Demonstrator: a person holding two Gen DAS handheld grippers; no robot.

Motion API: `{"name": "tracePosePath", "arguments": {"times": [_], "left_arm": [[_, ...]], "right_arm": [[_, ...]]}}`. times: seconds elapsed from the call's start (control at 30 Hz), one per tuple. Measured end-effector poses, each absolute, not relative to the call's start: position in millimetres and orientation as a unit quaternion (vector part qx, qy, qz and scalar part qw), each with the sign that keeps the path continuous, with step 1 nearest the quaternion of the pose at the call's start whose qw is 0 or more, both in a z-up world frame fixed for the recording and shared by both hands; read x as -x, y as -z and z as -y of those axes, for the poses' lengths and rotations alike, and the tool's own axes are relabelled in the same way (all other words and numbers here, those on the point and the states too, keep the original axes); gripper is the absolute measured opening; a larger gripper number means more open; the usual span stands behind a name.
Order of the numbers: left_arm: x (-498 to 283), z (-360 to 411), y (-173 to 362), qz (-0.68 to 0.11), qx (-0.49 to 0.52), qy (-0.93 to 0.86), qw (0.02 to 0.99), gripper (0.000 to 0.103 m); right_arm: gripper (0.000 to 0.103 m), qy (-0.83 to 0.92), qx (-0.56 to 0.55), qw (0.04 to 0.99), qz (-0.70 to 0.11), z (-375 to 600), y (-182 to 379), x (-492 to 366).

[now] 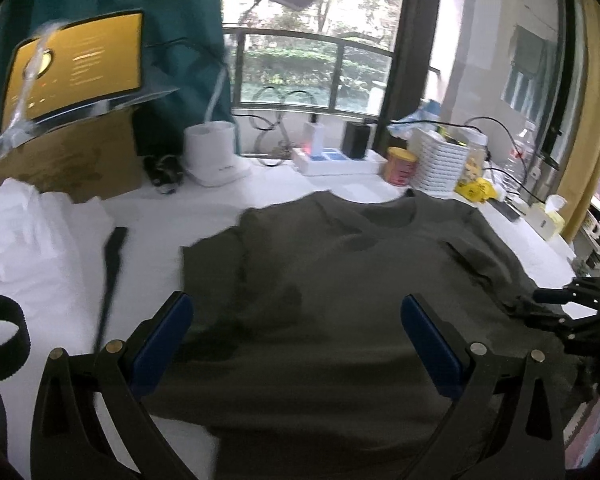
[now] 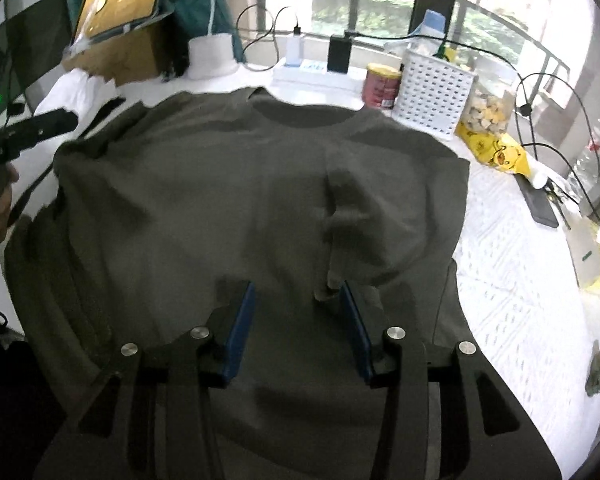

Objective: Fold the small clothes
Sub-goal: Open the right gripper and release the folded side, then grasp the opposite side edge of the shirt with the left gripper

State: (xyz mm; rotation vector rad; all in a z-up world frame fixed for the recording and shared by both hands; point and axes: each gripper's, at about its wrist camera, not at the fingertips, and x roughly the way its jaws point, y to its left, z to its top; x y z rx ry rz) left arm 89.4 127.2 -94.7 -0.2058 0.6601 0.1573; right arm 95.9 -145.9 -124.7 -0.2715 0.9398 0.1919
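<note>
Through the left wrist camera we saw our left gripper point(image 1: 296, 320) with its jaws spread wide and nothing between the blue pads point(image 1: 162, 344), hovering over the near left part of the dark olive T-shirt point(image 1: 340, 280). The shirt lay spread on the white table point(image 1: 148, 220), neckline toward the window. A black strap point(image 1: 110, 276) lay on the cloth just left of the shirt, and a crumpled white garment point(image 1: 32, 240) sat further left. Behind stood a cardboard box point(image 1: 68, 164), a white slatted basket point(image 1: 440, 164) and a yellow can point(image 1: 400, 166). Our right gripper point(image 1: 556, 308) showed at the shirt's right edge, too small for us to read its jaws there.

From the right wrist camera, our right gripper point(image 2: 298, 312) was about half open above the shirt point(image 2: 220, 200), its pads point(image 2: 242, 320) not pressing on anything; a raised fold of fabric point(image 2: 340, 220) stood just beside the right pad. The right sleeve looked folded in over the body. Our left gripper point(image 2: 40, 126) reached in at the far left.
</note>
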Motion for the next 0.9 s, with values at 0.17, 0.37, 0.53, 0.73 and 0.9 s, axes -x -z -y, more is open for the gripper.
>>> {"name": "tracePosePath", "arguments": {"times": [0.17, 0.37, 0.53, 0.73, 0.9], "left_arm": [[-87.9, -163.3, 100.9, -0.326, 0.107, -0.093, 0.935, 0.102], [-102.2, -190.6, 111.1, -0.341, 0.102, -0.082, 0.931, 0.101], [-120.0, -201.1, 125.3, -0.365, 0.105, -0.050, 0.924, 0.081], [-137.1, -207.2, 141.8, -0.393, 0.110, -0.016, 0.913, 0.054], [-142.7, -214.4, 151.6, -0.412, 0.104, -0.020, 0.905, 0.021]], "right_arm": [[0.047, -0.075, 0.113, 0.884, -0.448, 141.0, 122.8, -103.7], [0.047, -0.063, 0.103, 0.887, -0.446, 136.2, 121.9, -113.2], [0.047, -0.056, 0.097, 0.888, -0.445, 136.7, 122.0, -119.9], [0.047, -0.047, 0.091, 0.888, -0.448, 139.5, 123.3, -128.0], [0.047, -0.043, 0.085, 0.889, -0.447, 143.1, 123.3, -133.4]]}}
